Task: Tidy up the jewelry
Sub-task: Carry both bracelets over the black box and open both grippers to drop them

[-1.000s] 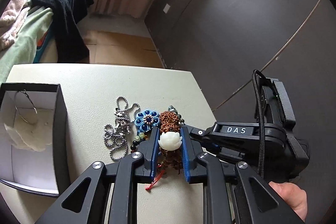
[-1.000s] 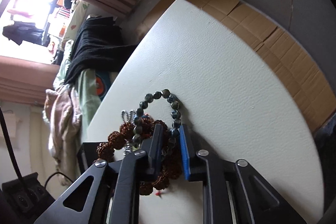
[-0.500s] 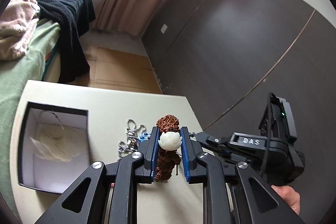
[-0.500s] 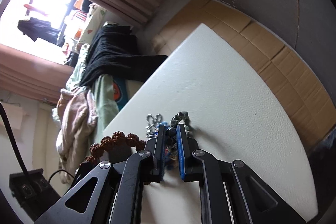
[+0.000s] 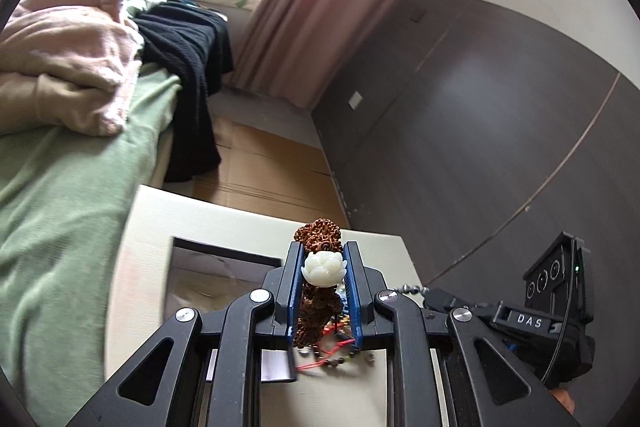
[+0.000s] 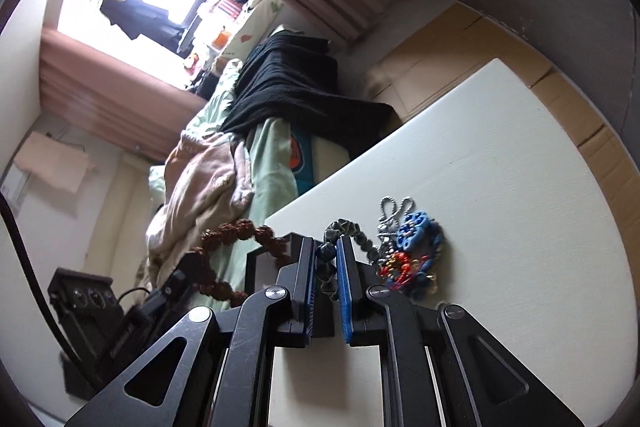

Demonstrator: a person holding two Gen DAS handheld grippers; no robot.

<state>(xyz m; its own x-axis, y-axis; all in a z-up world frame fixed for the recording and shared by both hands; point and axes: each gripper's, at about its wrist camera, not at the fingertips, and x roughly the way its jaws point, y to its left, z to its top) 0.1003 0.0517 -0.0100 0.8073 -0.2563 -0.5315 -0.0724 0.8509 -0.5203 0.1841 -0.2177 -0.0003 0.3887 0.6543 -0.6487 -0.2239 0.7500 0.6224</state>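
My left gripper (image 5: 323, 255) is shut on a brown seed-bead bracelet (image 5: 318, 231) at its white lotus bead (image 5: 323, 268), held above the white table (image 5: 152, 227). The bracelet also shows in the right wrist view (image 6: 240, 231), hanging in the air. My right gripper (image 6: 325, 247) is shut on a dark green bead bracelet (image 6: 326, 259), lifted a little off the table (image 6: 500, 167). A blue flower piece (image 6: 416, 227) and a silver chain (image 6: 390, 207) lie on the table beside it. The black open box (image 5: 224, 259) with white lining sits under my left gripper.
A bed with green sheet (image 5: 60, 187), pink clothes (image 5: 68, 67) and a black garment (image 5: 188, 59) lies left of the table. Cardboard (image 5: 272, 163) covers the floor beyond. A dark wardrobe wall (image 5: 480, 127) stands on the right.
My left gripper has lifted the brown bracelet off the pile and moved left over the box. My right gripper has closed on the dark green bracelet and raised it.
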